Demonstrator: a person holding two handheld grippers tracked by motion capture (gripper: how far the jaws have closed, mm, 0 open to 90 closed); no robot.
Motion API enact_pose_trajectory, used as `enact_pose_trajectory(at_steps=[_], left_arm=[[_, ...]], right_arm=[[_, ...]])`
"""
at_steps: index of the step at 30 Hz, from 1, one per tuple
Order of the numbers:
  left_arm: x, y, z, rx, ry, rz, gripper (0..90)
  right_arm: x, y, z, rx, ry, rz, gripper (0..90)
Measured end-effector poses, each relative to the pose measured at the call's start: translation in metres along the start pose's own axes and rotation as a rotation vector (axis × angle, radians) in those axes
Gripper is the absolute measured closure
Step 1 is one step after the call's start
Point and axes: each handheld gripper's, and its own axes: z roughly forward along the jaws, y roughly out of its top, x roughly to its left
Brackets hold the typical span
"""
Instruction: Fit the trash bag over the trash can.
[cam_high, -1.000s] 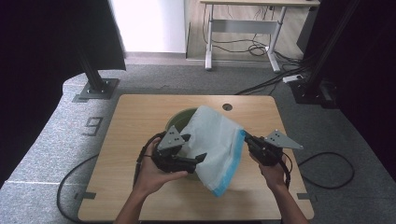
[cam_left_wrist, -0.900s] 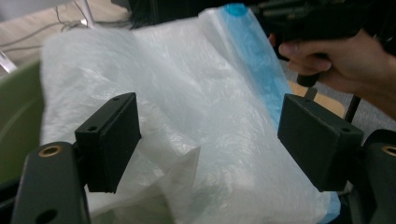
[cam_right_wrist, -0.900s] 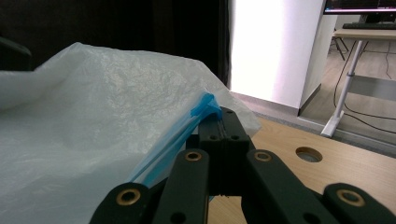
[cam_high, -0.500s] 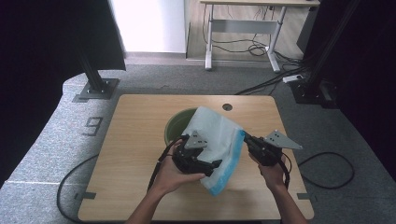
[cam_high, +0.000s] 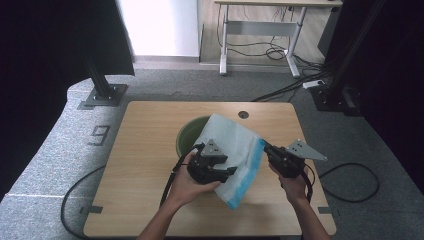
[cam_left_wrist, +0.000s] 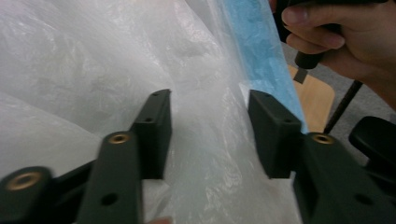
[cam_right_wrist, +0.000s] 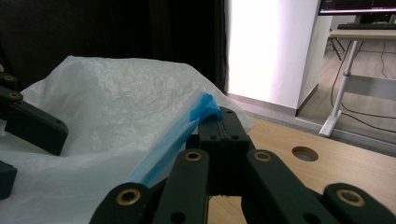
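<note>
right gripper (cam_right_wrist: 219, 122): fingers closed on the blue edge of the plastic bag (cam_high: 232, 150), draped over the green bin (cam_high: 187, 136) on the bench (cam_high: 145, 145). left gripper (cam_left_wrist: 210, 135): fingers apart, film bulging between them, nothing gripped; it sits nearer the bag's body.

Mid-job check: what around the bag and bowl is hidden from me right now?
- Green bowl: its inside and far side, covered by the white bag in the high view.
- Left tongs: open around the film; whether they touch it is unclear.
- Bag contents: film too cloudy, both gripper views.
</note>
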Motion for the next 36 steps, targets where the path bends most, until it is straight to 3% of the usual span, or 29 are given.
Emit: enact_pose_trajectory(at_steps=[5, 11, 15, 18, 25, 36], left_arm=[[0.004, 0.000, 0.001, 0.012, -0.049, -0.012, 67.1], [0.009, 0.001, -0.001, -0.006, -0.115, -0.038, 79.8], [0.011, 0.002, -0.005, -0.027, -0.131, -0.055, 82.3], [0.014, 0.003, -0.012, -0.065, -0.129, -0.058, 88.8], [0.023, 0.003, -0.025, -0.132, -0.096, -0.074, 89.6], [0.058, -0.004, -0.050, -0.248, -0.023, -0.168, 89.8]], right_arm=[[-0.001, 0.001, -0.001, -0.002, -0.001, 0.000, 88.3], [-0.002, 0.001, -0.002, -0.005, -0.005, 0.002, 88.4], [-0.004, 0.001, -0.004, -0.006, -0.008, 0.003, 88.3], [-0.005, 0.001, -0.006, -0.009, -0.013, 0.005, 88.3], [-0.008, 0.001, -0.008, -0.012, -0.019, 0.009, 88.3], [-0.008, -0.001, -0.007, -0.005, -0.013, 0.008, 85.4]])
